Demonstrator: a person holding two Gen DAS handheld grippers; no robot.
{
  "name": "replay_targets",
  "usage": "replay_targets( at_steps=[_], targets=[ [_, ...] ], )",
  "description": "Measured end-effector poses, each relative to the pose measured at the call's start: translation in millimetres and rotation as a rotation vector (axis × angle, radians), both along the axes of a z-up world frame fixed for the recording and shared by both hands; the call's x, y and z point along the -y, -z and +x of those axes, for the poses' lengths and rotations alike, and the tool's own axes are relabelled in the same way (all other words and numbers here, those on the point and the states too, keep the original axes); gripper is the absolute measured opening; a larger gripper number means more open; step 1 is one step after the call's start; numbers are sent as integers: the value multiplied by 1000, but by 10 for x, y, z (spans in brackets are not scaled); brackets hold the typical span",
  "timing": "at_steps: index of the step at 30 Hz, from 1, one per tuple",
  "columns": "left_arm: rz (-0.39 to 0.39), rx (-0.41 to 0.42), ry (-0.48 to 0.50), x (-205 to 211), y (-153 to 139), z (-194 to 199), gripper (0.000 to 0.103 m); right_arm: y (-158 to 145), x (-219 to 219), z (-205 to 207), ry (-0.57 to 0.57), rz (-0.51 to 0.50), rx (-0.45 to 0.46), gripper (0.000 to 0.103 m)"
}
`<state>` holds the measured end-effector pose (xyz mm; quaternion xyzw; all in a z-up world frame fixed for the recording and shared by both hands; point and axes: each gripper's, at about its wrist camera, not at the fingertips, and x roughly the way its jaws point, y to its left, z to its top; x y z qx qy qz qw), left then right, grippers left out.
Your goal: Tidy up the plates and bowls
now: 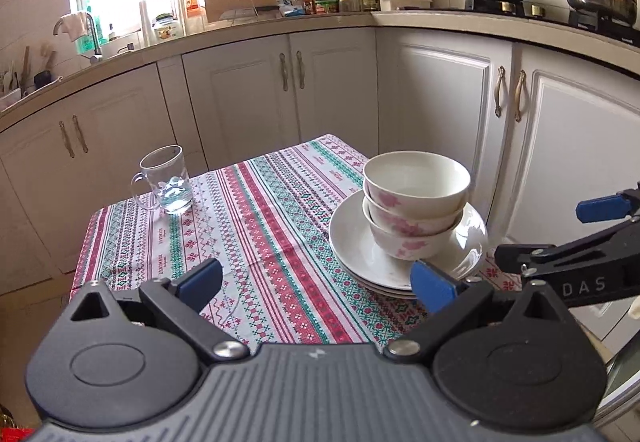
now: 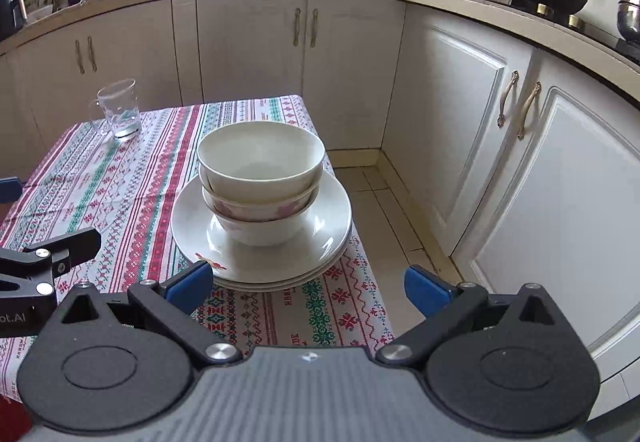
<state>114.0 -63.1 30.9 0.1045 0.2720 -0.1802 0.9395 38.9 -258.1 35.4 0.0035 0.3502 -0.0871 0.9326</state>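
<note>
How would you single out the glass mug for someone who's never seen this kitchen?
Find the small table with the red, green and white patterned cloth in front of the white cabinets. The glass mug stands alone near its far left corner, well apart from the stack of bowls on plates on the right. It is the only see-through item, with a side handle.

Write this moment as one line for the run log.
left gripper: open, empty | right gripper: open, empty | bowls: stacked on plates | glass mug: apart

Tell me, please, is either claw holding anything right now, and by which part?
Nothing is held: the left claw and right claw both stand open and empty, short of the stacked bowls.
</note>
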Motion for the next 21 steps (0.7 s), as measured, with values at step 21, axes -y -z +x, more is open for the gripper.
replay_targets(
  at_steps=[21],
  targets=[
    [-53,-57,-75,-63,7,-13,100,-118,-125,-41,23,-16,63,103]
  ],
)
